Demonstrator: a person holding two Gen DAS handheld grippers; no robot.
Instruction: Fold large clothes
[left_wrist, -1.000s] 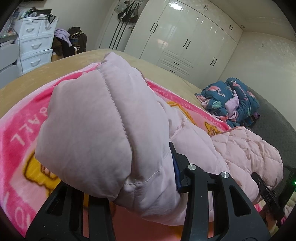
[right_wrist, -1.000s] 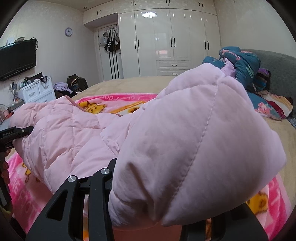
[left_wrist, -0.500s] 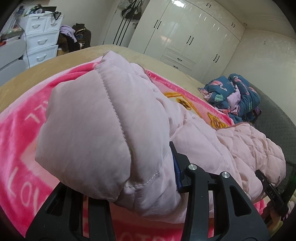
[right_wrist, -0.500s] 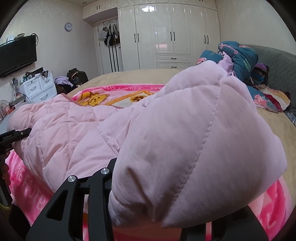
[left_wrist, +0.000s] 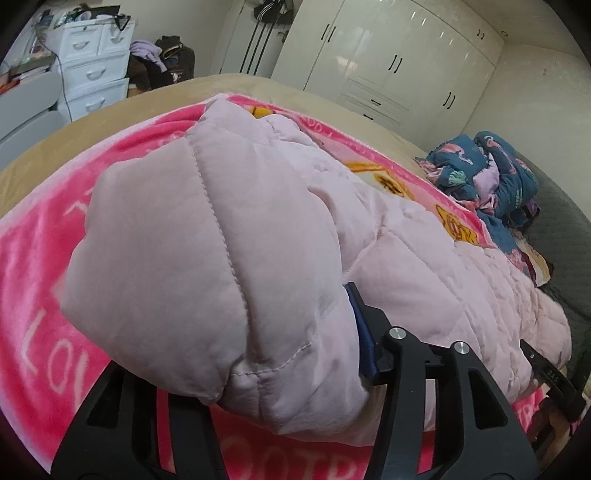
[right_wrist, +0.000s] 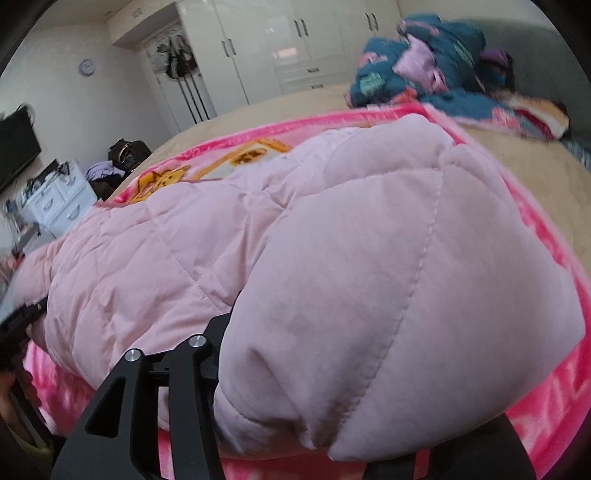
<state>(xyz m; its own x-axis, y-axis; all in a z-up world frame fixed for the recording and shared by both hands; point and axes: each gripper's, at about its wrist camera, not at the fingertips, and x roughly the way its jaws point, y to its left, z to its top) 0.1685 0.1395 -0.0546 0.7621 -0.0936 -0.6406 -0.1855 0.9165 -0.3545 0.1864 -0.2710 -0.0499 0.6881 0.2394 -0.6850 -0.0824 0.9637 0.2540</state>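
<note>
A pale pink quilted puffer jacket (left_wrist: 229, 258) lies over a bright pink cartoon blanket (left_wrist: 33, 258) on the bed. My left gripper (left_wrist: 258, 373) is shut on one thick padded end of the jacket, which bulges over the fingers and hides the tips. My right gripper (right_wrist: 325, 417) is shut on the other padded end of the jacket (right_wrist: 388, 277), its tips hidden too. The jacket's body stretches between the two grippers. Each gripper shows at the edge of the other's view: the right one in the left wrist view (left_wrist: 546, 373), the left one in the right wrist view (right_wrist: 18, 321).
A heap of blue patterned clothes (left_wrist: 491, 173) lies at the bed's far side by a dark headboard (left_wrist: 561, 221). White wardrobes (left_wrist: 388, 55) line the far wall. A white drawer unit (left_wrist: 92, 70) and dark bags (left_wrist: 166, 62) stand beside the bed. A TV (right_wrist: 14, 147) hangs on the wall.
Both grippers have moved down and forward with the jacket, which now sits lower over the pink blanket. The right wrist view has tilted and blurred. The grips have not changed.
</note>
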